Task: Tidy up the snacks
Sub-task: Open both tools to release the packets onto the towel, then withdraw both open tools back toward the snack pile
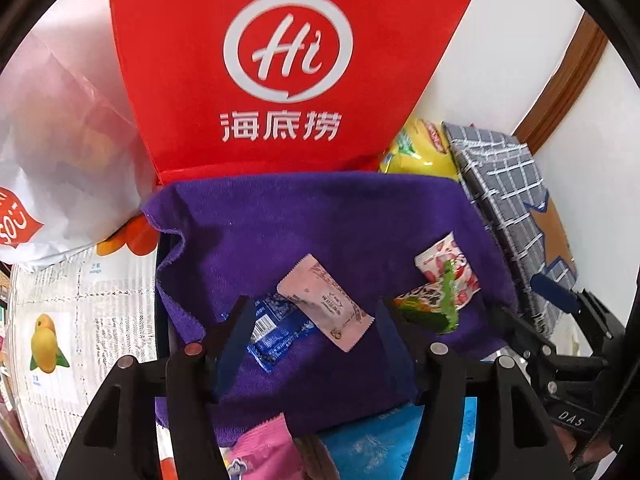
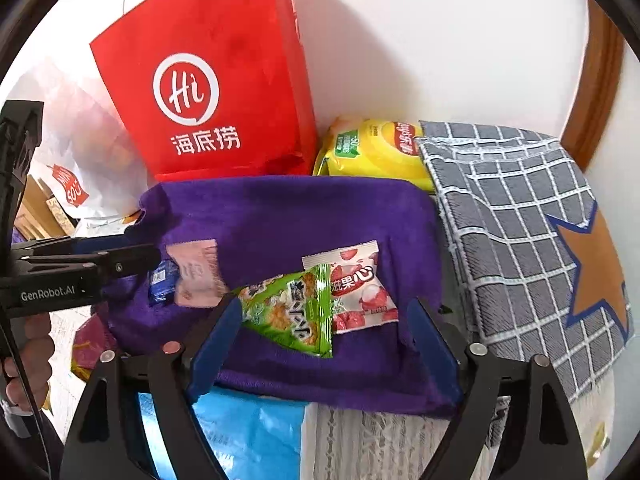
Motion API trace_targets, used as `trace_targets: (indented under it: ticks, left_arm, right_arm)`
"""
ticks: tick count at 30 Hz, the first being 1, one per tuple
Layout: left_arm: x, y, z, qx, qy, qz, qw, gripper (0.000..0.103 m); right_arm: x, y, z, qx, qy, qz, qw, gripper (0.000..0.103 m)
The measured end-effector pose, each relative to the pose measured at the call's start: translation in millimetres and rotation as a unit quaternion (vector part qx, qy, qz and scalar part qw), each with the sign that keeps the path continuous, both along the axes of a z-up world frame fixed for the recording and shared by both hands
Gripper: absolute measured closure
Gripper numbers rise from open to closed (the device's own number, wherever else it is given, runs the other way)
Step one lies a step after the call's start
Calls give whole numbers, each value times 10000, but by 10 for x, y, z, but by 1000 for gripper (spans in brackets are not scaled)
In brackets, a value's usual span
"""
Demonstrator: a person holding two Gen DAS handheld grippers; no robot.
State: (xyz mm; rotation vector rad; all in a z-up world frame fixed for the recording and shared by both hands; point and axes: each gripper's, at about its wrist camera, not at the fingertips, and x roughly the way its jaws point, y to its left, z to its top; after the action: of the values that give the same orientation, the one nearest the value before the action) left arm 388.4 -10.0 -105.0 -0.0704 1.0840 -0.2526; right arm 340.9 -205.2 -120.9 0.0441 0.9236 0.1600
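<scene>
Both grippers stood with jaws apart and nothing between them: the left gripper [image 1: 308, 344] above the pale pink packet [image 1: 325, 305], the right gripper [image 2: 328, 344] above the green packet [image 2: 294, 312].

Snacks lay on the purple towel [image 1: 304, 216], which appeared to be draped over a box. Risks, as judged:
- The pink packet overlapped the blue packet [image 1: 270, 336]; a grip there could lift both or drag one off.
- The green packet overlapped the lychee packet [image 2: 360, 288] at its 3 o'clock, with the same hazard.
- The loose towel could snag in a jaw and pull everything along.

Count on the towel: four packets, one of each. At 12 o'clock stood one red bag [image 2: 216, 92]; at 1 o'clock, one yellow crisp bag [image 2: 372, 148].
</scene>
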Motion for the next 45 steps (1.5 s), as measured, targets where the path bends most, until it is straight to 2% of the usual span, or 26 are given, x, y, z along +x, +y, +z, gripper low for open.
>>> trace_targets:
  ticks: [8,12,19,24,30,36,40,45]
  left_arm:
    - [-167,49,272,-50,-247,67,9997,43]
    - [-328,92,427,-143,-409,163,9989,43]
    - [-691,98,572,-65,-555,154,9983,43]
    - [-1010,171,643,-183,-611,249,9977,43]
    - [-1373,267,713,-98,-716,326,9969,43]
    - [-1682,389,735,-30,-768,380,9963,43]
    - [-1828,497,708,-48,-700,480,9964,43]
    - [-2040,650,677,-30,-654,645,9958,43]
  right_arm:
    - [-347,-70,267,-226,-298,-270,9989,15]
    - [-514,-134,353,-145,-356,-381,9985,15]
    - [-837,-314,462,173,-515,-616,9966,15]
    - [-1086,-418,504,160,-540,-780,9954,15]
    - [-1451,-448,572,77,-756,-910,9929,15]
    - [-1685,-325,575,165,-536,-579,9967,15]
    - [-1872,-136,538,4,-583,-392,9975,16]
    - [-2088,90,451,121,-499,-86,9986,16]
